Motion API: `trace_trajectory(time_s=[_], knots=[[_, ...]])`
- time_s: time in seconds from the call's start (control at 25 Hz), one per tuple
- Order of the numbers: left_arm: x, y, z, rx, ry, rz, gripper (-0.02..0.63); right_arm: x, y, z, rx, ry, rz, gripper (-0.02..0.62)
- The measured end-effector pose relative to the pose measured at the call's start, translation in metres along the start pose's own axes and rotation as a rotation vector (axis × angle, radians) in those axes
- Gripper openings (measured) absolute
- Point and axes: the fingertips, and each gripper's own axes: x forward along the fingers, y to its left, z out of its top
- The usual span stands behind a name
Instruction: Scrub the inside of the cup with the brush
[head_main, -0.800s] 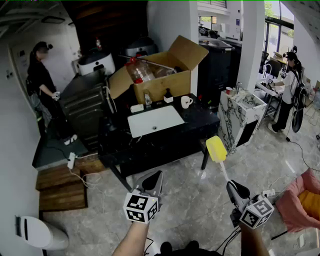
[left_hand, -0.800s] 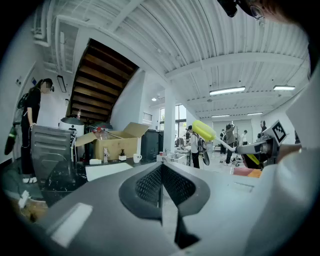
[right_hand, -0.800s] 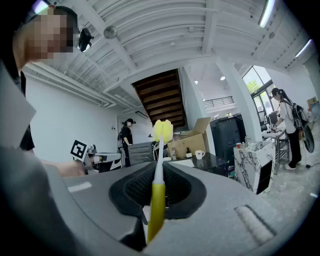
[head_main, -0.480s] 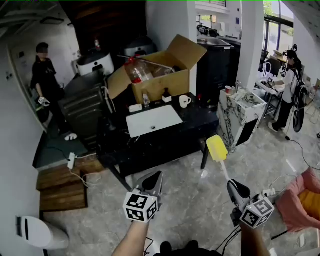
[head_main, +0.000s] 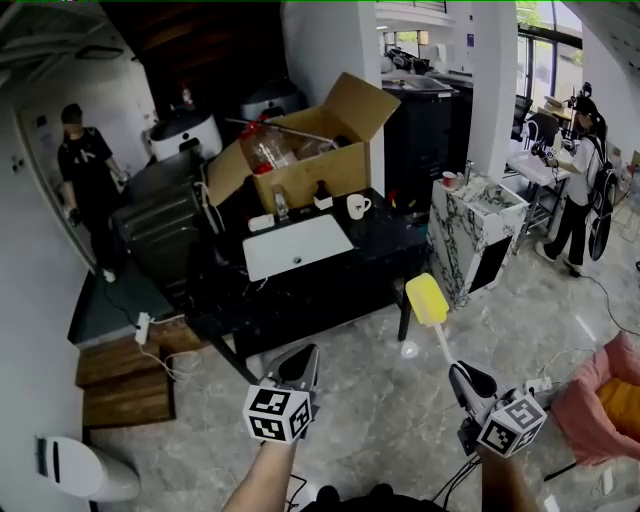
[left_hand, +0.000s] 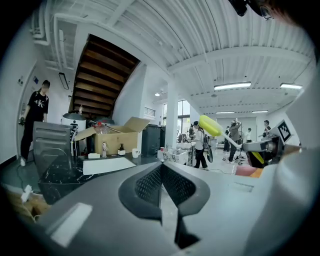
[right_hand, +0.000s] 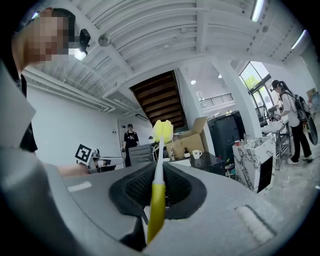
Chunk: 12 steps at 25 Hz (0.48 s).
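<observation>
Right tongs (right_hand: 159, 174) are clamping the thin handle of the brush (head_main: 428, 300), which is running straight out between the pads. Its yellow head is pointing up and forward, toward the dark counter (head_main: 392, 243). Left tongs (left_hand: 161, 167) are pressing their pads fully together with nothing between them. Both are hanging in the air above the grey marble floor (head_main: 380, 400), side by side and apart from each other, well short of the counter.

A white cup (head_main: 355, 206) is standing upright on the counter's far side, with its handle showing. It is sitting just in front of an open cardboard box (head_main: 310, 165) and to the right of a white rectangular board (head_main: 296, 246) that is lying flat. The cup is well apart from the brush head and from both tongs. A person in black (head_main: 85, 180) is standing by the left wall.
</observation>
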Motion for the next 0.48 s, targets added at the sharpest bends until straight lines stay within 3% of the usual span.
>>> trace_trajectory(time_s=[0.48], knots=[[0.026,-0.038,0.002,0.022,0.018,-0.001,0.020,-0.036,-0.050,0.001,0.054,-0.020,-0.024,0.043]])
